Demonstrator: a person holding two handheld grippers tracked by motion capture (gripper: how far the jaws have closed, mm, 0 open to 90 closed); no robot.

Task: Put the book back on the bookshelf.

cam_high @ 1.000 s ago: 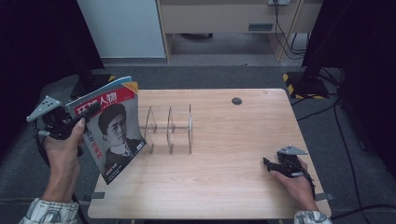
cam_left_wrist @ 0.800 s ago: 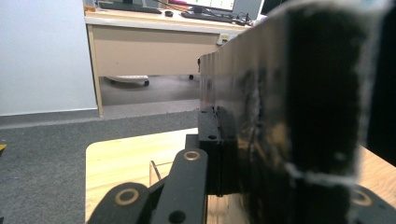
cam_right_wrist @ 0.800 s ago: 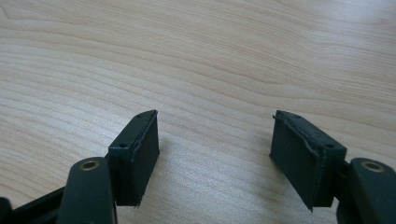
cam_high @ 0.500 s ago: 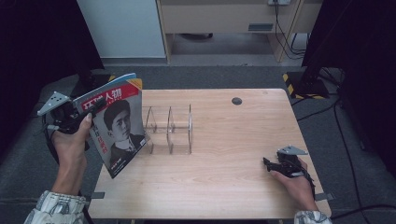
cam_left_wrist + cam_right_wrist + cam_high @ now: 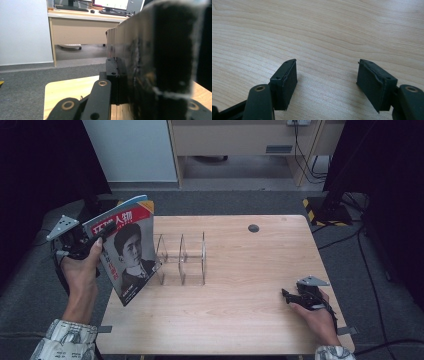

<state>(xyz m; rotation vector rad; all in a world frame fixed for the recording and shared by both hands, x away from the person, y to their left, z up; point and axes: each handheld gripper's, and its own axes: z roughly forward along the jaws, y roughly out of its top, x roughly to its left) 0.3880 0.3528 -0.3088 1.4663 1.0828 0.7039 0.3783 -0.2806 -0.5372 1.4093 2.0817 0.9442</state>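
A magazine (image 5: pixel 127 249) with a red title band and a portrait on its cover is held upright, tilted, over the table's left edge. My left gripper (image 5: pixel 95 240) is shut on its upper left edge. In the left gripper view the magazine's edge (image 5: pixel 152 62) runs close before the camera, clamped between the jaws. Just right of the magazine a clear acrylic file rack (image 5: pixel 182 258) with several dividers stands empty on the wooden table (image 5: pixel 240 310). My right gripper (image 5: pixel 286 295) rests on the table near the front right corner, open, with bare wood between its fingers (image 5: pixel 284 82).
A small dark round disc (image 5: pixel 253 228) sits in the table top near the back edge. Beyond the table stand a white cabinet (image 5: pixel 132 150) and a desk (image 5: pixel 82 27), with cables on the grey floor at the right.
My left hand has carried the magazine a little to the right, toward the rack, holding it slightly more upright. The right gripper has stayed where it was.
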